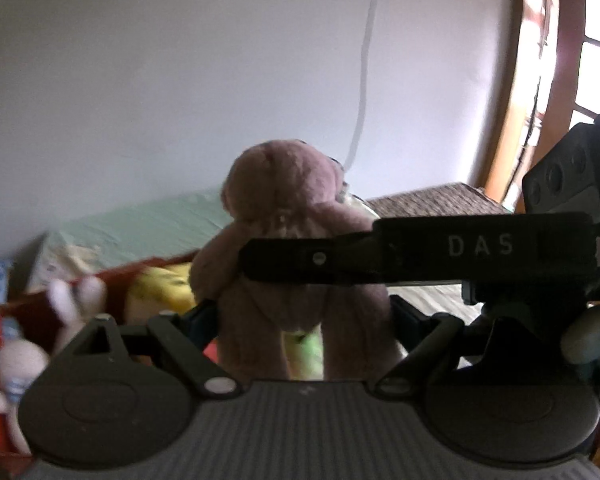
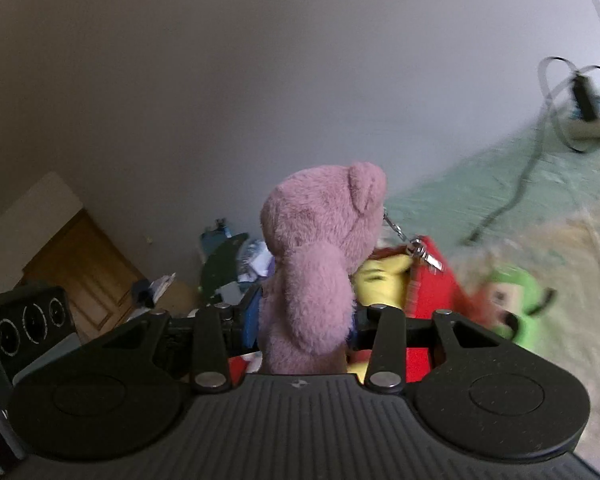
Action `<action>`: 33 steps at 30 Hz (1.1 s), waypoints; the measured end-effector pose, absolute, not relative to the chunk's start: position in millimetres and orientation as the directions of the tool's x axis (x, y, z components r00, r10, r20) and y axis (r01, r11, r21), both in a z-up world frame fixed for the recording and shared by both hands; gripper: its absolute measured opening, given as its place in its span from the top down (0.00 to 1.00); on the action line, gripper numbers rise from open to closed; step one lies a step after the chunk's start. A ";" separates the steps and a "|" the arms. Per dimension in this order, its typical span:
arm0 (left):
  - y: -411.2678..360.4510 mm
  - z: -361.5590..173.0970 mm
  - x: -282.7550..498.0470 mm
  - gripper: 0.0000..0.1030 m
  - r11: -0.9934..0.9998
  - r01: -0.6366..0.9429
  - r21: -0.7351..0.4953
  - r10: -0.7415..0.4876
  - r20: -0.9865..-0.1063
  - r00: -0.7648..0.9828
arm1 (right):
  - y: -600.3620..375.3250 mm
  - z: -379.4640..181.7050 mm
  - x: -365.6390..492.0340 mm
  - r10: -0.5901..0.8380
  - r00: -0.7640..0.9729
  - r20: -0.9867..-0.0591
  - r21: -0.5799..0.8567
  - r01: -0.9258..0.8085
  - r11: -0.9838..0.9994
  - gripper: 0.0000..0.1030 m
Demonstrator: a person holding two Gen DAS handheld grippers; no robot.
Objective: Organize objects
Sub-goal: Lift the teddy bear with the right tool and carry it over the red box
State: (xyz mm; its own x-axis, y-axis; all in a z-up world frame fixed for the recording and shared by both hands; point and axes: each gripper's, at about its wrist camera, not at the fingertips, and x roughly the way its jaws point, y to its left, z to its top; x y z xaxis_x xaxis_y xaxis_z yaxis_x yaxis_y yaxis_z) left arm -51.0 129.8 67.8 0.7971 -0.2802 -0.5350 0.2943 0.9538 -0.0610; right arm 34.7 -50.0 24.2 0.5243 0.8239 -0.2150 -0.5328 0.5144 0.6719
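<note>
A pink plush bear [image 1: 288, 208] is held upright in the air above a red box [image 1: 36, 312]. My left gripper [image 1: 304, 316] is shut on the bear's lower body and legs. A finger [image 1: 380, 254] of the right gripper crosses the bear's middle from the right. In the right wrist view the bear [image 2: 316, 248] is seen from the side, and my right gripper [image 2: 306, 322] is shut on its body. A metal clasp [image 2: 424, 254] hangs on a chain from the bear's head. The left gripper's body [image 2: 28, 328] shows at the lower left.
The red box [image 2: 432, 284] holds a yellow plush [image 2: 380, 280] and a white bunny [image 1: 74, 300]. A green toy [image 2: 516, 300] lies beside it on the bed [image 2: 500, 188], which has a green sheet. A cable [image 2: 516, 196] runs across the bed. Wall behind, window [image 1: 596, 52] at right.
</note>
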 end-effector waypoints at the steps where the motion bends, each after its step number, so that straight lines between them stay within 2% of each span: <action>1: 137.8 70.1 -51.1 0.15 0.957 0.284 -0.061 -0.272 -0.529 0.804 | -41.2 26.8 37.1 0.829 0.517 -0.212 0.669 -0.542 0.509 0.58; 9: 200.9 68.7 -37.6 0.15 0.974 0.209 -0.086 -0.223 -0.525 0.822 | 26.6 29.0 54.7 0.845 0.487 -0.223 0.677 -0.546 0.494 0.58; 14: 231.3 48.5 -19.3 0.15 0.975 0.188 -0.120 -0.223 -0.570 0.791 | 56.4 18.0 61.9 0.815 0.499 -0.296 0.644 -0.526 0.556 0.58; 25: 255.2 2.4 -0.2 0.16 0.966 0.215 -0.143 -0.255 -0.663 0.704 | 100.2 -11.8 73.3 0.667 0.512 -0.541 0.479 -0.465 0.745 0.58; 33: 268.4 -12.2 8.4 0.14 0.958 0.214 -0.192 -0.287 -0.692 0.663 | 116.7 -20.6 85.1 0.627 0.493 -0.603 0.408 -0.485 0.774 0.56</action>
